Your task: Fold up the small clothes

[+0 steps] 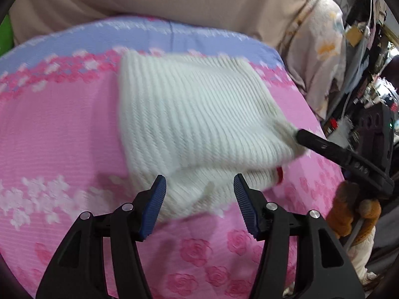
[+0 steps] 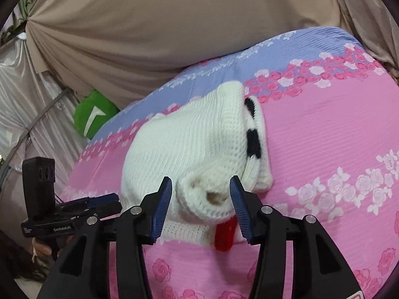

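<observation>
Jaws of both grippers apart, blurred white knit garment (image 1: 199, 114) between them, red piece (image 2: 224, 234) partly hidden.

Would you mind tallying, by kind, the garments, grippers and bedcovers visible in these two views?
White knitted garment: 1
Handheld grippers: 2, the left gripper and the right gripper, both with jaws apart
Pink and blue floral bedcover: 1
Total: 4
</observation>
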`<state>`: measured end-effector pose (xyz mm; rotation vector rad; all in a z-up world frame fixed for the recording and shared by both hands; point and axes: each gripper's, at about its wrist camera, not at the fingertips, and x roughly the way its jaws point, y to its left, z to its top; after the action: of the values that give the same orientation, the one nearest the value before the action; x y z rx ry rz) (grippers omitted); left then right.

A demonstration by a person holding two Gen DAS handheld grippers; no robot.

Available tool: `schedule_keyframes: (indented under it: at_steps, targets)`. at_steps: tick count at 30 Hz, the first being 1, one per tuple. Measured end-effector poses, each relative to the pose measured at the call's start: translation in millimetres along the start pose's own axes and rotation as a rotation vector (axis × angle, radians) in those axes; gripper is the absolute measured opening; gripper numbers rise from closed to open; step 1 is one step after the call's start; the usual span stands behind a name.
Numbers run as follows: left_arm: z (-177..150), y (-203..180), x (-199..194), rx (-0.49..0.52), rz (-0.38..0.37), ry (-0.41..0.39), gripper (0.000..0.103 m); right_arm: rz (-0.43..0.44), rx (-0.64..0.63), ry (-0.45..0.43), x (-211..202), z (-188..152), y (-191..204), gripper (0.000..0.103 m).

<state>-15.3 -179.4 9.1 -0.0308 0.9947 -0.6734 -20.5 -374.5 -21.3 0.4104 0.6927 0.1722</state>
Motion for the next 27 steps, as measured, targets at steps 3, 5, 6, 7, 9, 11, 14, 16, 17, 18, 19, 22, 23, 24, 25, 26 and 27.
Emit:
schedule_keyframes:
  at_steps: [3,5,6,7,9,11,14,16,17,18,19,22,23,24,25,26,27]
  targets:
    - [-13,-4,26,0.039,0.056,0.036,0.052,-0.056,-0.039,0.001,7,-5,2,0.034]
    - [-13,-3,27,0.069,0.111,0.023,0.040,0.074,-0.002,-0.036,-14,-1,3,0.013]
    - [-13,0,25,0.069,0.127,0.029,0.033,0.136,0.023,-0.075,-29,0,2,0.012]
    - [-13,5,23,0.066,0.130,0.040,0.031,0.190,0.045,-0.106,-43,1,0,0.011]
    - [-14,13,20,0.062,0.130,0.061,0.022,0.248,0.101,-0.122,-58,-3,-14,0.011]
    - [-18,17,17,0.072,0.128,0.075,0.020,0.099,0.114,-0.037,-34,-17,-31,0.010]
    - [-22,16,17,0.089,0.130,0.078,0.019,-0.029,0.132,0.085,10,-45,-49,0.010]
    - [-21,14,15,0.089,0.133,0.078,0.019,-0.015,0.124,0.066,0,-41,-43,0.012]
    - [-21,12,14,0.081,0.128,0.076,0.020,-0.003,0.121,0.043,-9,-36,-39,0.014]
    - [-21,13,10,0.069,0.116,0.075,0.020,-0.004,0.111,0.022,-17,-31,-33,0.016]
    - [-21,12,3,0.058,0.096,0.068,0.019,-0.015,0.100,0.005,-23,-26,-30,0.021]
    - [-14,4,-22,0.060,0.052,-0.008,0.024,-0.030,0.070,-0.070,-42,-5,-20,0.031]
    - [-9,2,-30,0.058,0.047,-0.042,0.031,-0.022,0.068,-0.092,-44,5,-18,0.036]
    - [-3,0,-35,0.058,0.043,-0.068,0.035,-0.011,0.067,-0.104,-42,14,-17,0.038]
    - [6,-2,-39,0.061,0.043,-0.104,0.037,-0.006,0.063,-0.111,-38,23,-17,0.043]
    - [15,-3,-38,0.057,0.054,-0.124,0.039,-0.008,0.054,-0.110,-30,34,-19,0.048]
    - [23,-4,-36,0.053,0.063,-0.140,0.039,-0.018,0.050,-0.099,-17,43,-20,0.049]
